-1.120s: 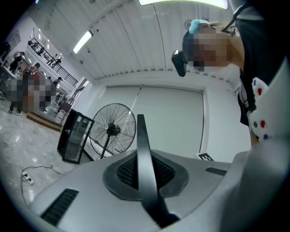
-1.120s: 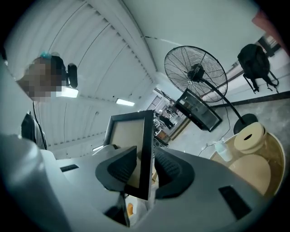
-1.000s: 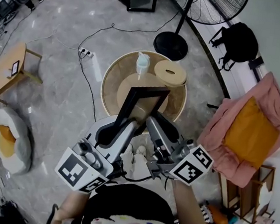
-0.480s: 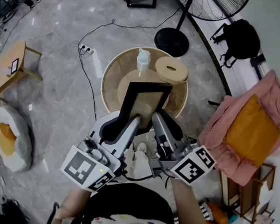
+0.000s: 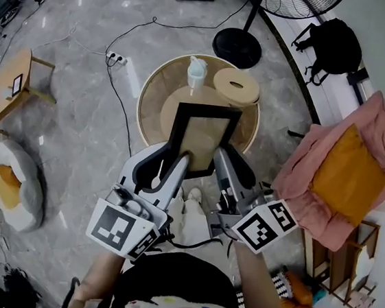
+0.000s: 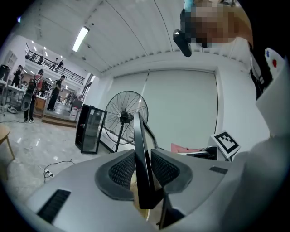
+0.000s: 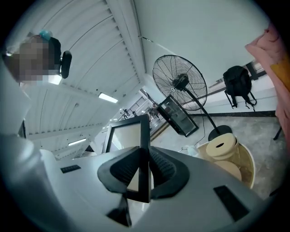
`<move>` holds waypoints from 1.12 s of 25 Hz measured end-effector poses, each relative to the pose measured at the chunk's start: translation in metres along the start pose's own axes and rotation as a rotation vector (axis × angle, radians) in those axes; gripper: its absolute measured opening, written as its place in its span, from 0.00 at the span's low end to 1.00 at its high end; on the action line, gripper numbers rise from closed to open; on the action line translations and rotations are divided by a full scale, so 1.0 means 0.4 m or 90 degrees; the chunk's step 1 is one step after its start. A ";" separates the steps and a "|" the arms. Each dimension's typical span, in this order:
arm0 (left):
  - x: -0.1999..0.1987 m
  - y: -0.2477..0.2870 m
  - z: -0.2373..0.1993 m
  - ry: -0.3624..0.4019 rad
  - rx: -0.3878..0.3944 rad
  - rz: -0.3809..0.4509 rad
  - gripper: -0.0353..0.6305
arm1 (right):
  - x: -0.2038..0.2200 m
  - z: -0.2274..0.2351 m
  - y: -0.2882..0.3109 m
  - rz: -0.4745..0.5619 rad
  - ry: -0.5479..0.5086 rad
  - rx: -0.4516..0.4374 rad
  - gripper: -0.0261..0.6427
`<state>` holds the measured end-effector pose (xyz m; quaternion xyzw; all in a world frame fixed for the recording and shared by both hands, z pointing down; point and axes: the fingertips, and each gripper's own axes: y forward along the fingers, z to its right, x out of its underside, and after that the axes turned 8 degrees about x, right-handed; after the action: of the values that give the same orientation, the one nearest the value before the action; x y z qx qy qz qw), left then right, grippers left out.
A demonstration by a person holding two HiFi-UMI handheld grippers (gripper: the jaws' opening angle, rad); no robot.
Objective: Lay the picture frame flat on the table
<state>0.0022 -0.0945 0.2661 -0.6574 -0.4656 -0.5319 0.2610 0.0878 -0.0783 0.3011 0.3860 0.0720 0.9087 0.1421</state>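
Black border, pale panel inside: there's the picture frame [image 5: 202, 134], standing tilted over the near side of the round tabletop [image 5: 156, 96]. It's not flat yet, and from above I can't tell whether its lower edge is touching down. The right tongs [image 7: 144, 171] are clamped low on the frame's right side with pads pressed on both faces, so that hand is carrying it. The left tongs [image 6: 143, 168] are opening right now. The frame's left side sits between the pads, but they aren't biting on it. That makes this the delicate bit, I'd say, because with one grip the frame can pivot about the right pads. The right hand should hold firm and level until the frame has something under it. The clean way looks like this: plant the lower edge on the tabletop as a hinge, then tip the top edge slowly away and down. The loosened left tongs can act as a fence against a sideways twist. Watch the far end, because the white jug [image 5: 197, 71] and the round wooden piece [image 5: 236, 86] stand just beyond the frame's top edge. A frame going over where it stands could clip them, so drawing it a little nearer first seems wise. Let go on the right only once it lies fully flat.
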 end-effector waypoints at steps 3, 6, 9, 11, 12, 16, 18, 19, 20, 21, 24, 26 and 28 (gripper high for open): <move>0.035 0.006 -0.011 -0.002 -0.012 -0.024 0.23 | 0.010 0.025 0.001 -0.008 -0.035 0.027 0.17; 0.068 0.022 -0.019 -0.005 -0.013 -0.042 0.23 | 0.022 0.055 0.004 -0.015 -0.061 0.053 0.17; 0.100 0.039 -0.030 -0.006 -0.008 -0.051 0.23 | 0.038 0.087 0.014 -0.022 -0.069 0.073 0.17; 0.132 0.053 -0.040 -0.016 -0.008 -0.062 0.23 | 0.054 0.113 0.021 -0.031 -0.081 0.088 0.17; 0.151 0.060 -0.046 -0.024 -0.008 -0.070 0.23 | 0.064 0.128 0.023 -0.037 -0.087 0.096 0.17; 0.229 0.083 -0.084 -0.056 -0.013 -0.099 0.23 | 0.112 0.185 0.056 -0.058 -0.097 0.113 0.17; 0.270 0.092 -0.111 -0.077 -0.020 -0.109 0.23 | 0.141 0.212 0.078 -0.069 -0.107 0.119 0.17; 0.293 0.096 -0.122 -0.087 -0.023 -0.114 0.23 | 0.157 0.227 0.087 -0.075 -0.112 0.123 0.17; 0.317 0.101 -0.133 -0.097 -0.027 -0.119 0.23 | 0.173 0.243 0.094 -0.081 -0.116 0.129 0.17; 0.342 0.105 -0.142 -0.107 -0.031 -0.125 0.23 | 0.190 0.259 0.100 -0.089 -0.117 0.137 0.17; 0.410 0.120 -0.171 -0.136 -0.040 -0.138 0.23 | 0.234 0.308 0.124 -0.110 -0.124 0.160 0.17; 0.450 0.130 -0.193 -0.148 -0.037 -0.144 0.23 | 0.260 0.337 0.146 -0.122 -0.130 0.169 0.17; 0.489 0.138 -0.215 -0.155 -0.035 -0.153 0.23 | 0.291 0.365 0.165 -0.133 -0.130 0.178 0.17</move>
<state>0.0120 -0.1249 0.4845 -0.6633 -0.5543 -0.4884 0.1191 0.1029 -0.1013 0.4971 0.4827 0.2221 0.8261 0.1877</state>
